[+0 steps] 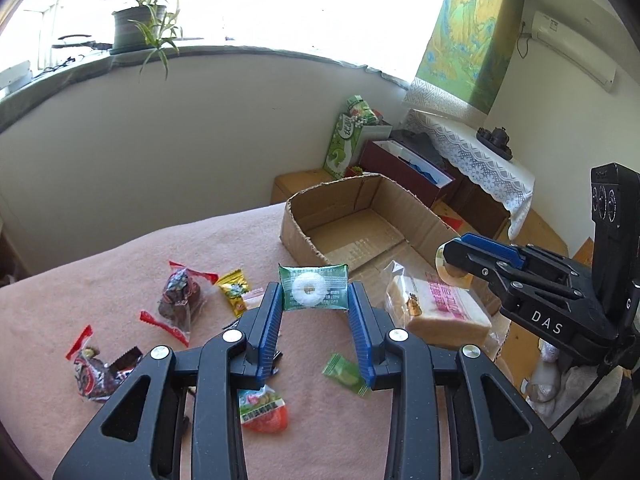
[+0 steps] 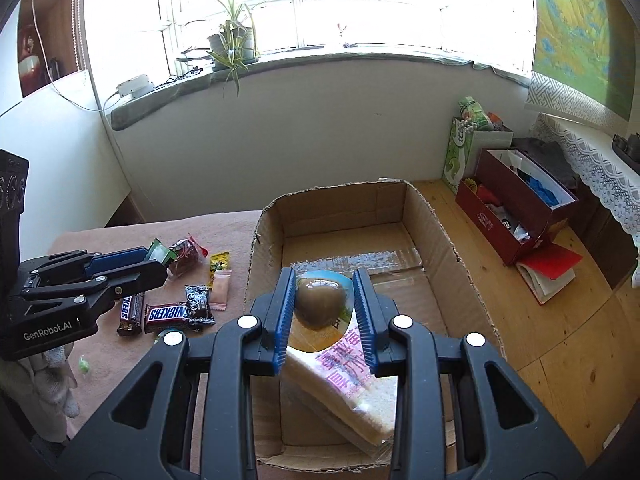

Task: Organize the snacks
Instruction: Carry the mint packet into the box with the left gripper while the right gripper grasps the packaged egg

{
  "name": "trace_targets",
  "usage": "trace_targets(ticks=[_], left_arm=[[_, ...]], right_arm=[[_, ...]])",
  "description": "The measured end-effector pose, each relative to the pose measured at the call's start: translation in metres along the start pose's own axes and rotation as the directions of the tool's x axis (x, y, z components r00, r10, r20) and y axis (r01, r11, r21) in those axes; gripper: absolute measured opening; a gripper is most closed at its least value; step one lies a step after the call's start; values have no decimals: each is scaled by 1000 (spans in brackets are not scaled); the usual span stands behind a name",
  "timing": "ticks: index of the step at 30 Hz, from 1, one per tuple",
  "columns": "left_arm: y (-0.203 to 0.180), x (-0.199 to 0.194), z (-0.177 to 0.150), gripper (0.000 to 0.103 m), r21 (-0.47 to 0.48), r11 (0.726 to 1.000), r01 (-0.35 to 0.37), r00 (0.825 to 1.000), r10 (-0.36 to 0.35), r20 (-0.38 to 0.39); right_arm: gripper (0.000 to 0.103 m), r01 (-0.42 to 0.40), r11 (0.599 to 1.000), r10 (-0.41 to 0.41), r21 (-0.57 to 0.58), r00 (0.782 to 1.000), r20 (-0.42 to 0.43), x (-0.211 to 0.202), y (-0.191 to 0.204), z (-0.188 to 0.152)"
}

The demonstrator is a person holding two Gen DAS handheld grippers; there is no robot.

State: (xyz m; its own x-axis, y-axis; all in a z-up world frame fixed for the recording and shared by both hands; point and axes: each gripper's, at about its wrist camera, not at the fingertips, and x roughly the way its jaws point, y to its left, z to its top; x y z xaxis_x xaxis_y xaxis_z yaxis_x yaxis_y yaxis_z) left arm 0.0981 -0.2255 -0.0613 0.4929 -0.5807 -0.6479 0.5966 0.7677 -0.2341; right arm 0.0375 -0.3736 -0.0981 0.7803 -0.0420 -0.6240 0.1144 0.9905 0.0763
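The cardboard box [image 2: 436, 248] is open-topped with its far floor bare, a wrapped bread loaf [image 2: 344, 384] apparently filling the near end, while scattered snacks [image 1: 180, 296] crowd the blanket [image 1: 120, 264].

"DAS" in white on my right gripper [image 1: 452, 264] body, seen from my left. "GenRobot.AI" on my left gripper [image 2: 158, 256] body. "SNICKERS" on two bars [image 2: 166, 314], left of the box [image 2: 436, 232]. Pink print on the bread pack [image 2: 348, 364] unreadable.
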Motion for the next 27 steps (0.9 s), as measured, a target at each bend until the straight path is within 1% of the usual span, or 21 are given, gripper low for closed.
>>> trace_targets(ticks=[7,14,20,27], left_arm=[[-19,28,19,32,36,999,10,1000,-9,-16],[-30,50,26,32,50,998,24,999,-22,-35],[-32,56,27,32,57,998,35,998,-33,-45],[-34,61,28,33,67,997,39,998,-35,-53]], right_arm=[[30,8,1000,-8,9,1000,-11,16,-22,9],[30,11,1000,-10,18,999,-30,31,-40,16],[30,14,999,-13,30,999,-42,41,-49,17],[31,17,999,-15,33,999,-52,48,-50,16]])
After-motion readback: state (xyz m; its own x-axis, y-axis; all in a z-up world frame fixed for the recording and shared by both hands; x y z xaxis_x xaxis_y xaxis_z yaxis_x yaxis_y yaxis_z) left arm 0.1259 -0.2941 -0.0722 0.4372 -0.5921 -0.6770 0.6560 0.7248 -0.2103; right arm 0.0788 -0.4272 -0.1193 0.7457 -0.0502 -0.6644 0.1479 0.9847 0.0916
